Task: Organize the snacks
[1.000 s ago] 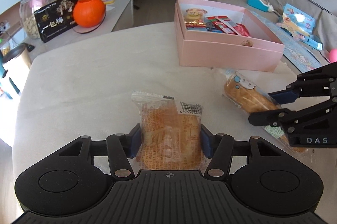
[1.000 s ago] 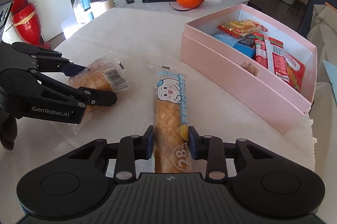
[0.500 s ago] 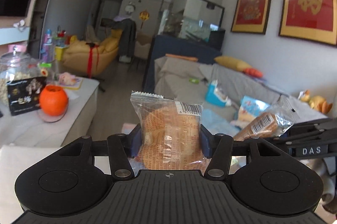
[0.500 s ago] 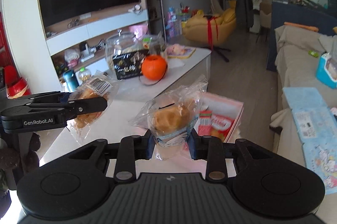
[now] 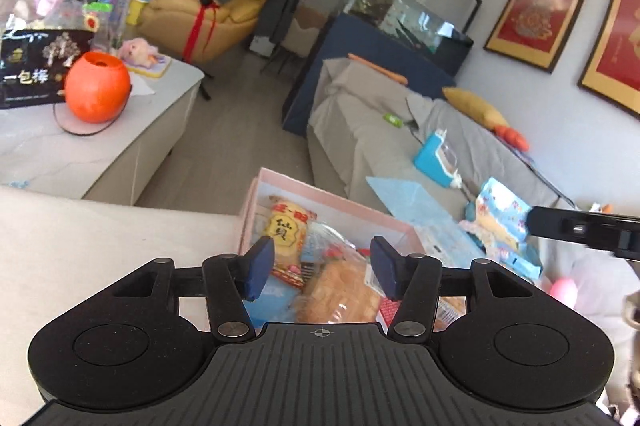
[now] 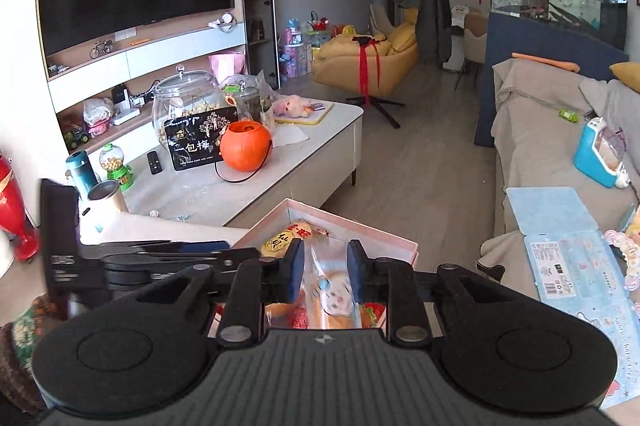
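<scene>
Just ahead of and below the left gripper [image 5: 322, 268] stands the box [image 5: 256, 194] on the table [image 5: 100, 246], a bread packet [image 5: 340, 294] lying in it under the open jaws. A rice-cracker packet [image 5: 286, 230] lies further in. The right gripper [image 6: 323, 270] hangs over the same box, the left gripper to its left.

Bagged bread [image 5: 340, 292] and snack packets inside pink box [image 5: 250, 202]

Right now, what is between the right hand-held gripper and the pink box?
Only the cartoon-face snack packet, pinched in the right hand-held gripper and hanging over the pink box, as the right wrist view shows.
</scene>
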A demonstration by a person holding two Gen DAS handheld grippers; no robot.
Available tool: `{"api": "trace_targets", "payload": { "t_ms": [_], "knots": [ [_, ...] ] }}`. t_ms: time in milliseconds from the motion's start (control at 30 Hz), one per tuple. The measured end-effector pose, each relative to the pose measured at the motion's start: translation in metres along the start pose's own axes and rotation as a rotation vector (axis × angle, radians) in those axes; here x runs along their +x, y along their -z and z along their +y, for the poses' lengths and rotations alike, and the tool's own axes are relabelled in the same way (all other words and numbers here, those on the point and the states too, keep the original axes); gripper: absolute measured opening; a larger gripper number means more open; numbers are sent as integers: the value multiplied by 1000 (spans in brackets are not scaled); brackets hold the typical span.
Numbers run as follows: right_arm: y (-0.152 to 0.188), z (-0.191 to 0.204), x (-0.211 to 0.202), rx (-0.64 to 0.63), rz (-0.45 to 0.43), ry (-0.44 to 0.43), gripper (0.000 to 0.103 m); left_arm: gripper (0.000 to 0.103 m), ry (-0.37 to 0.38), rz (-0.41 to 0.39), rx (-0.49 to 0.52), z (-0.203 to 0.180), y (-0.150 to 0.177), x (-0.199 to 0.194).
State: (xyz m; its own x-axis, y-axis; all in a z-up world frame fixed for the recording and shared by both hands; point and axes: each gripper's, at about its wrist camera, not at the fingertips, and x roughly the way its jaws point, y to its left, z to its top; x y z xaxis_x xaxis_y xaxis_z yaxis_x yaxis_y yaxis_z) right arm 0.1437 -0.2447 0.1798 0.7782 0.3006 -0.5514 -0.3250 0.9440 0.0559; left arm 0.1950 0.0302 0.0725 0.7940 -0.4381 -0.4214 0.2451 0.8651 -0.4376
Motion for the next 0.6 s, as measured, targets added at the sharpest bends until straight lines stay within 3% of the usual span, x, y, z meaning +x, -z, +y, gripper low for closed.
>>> {"api": "trace_targets", "payload": {
  "t_ms": [133,233,333,400,433,467,500,600],
  "knots": [
    [-2,1,55,29,66,-10,23,58,-25,0,18,9,15,-41],
    [5,0,63,-7,88,-42,26,58,-15,8,40,13,36,-64],
    [21,2,50,-144,100,-24,73,58,-8,43,32,22,55,-68],
    [38,2,53,-199,159,3,73,58,-9,35,19,24,65,-66],
    [47,2,62,-194,220,28,64,58,-2,31,9,26,69,-66],
    [54,0,68,-173,262,40,45,58,7,30,0,28,72,-66],
    [58,-4,71,-146,289,33,40,58,16,30,-5,30,78,-69],
    [63,-24,56,-36,259,-7,39,58,18,27,15,31,85,-71]
  ]
}}
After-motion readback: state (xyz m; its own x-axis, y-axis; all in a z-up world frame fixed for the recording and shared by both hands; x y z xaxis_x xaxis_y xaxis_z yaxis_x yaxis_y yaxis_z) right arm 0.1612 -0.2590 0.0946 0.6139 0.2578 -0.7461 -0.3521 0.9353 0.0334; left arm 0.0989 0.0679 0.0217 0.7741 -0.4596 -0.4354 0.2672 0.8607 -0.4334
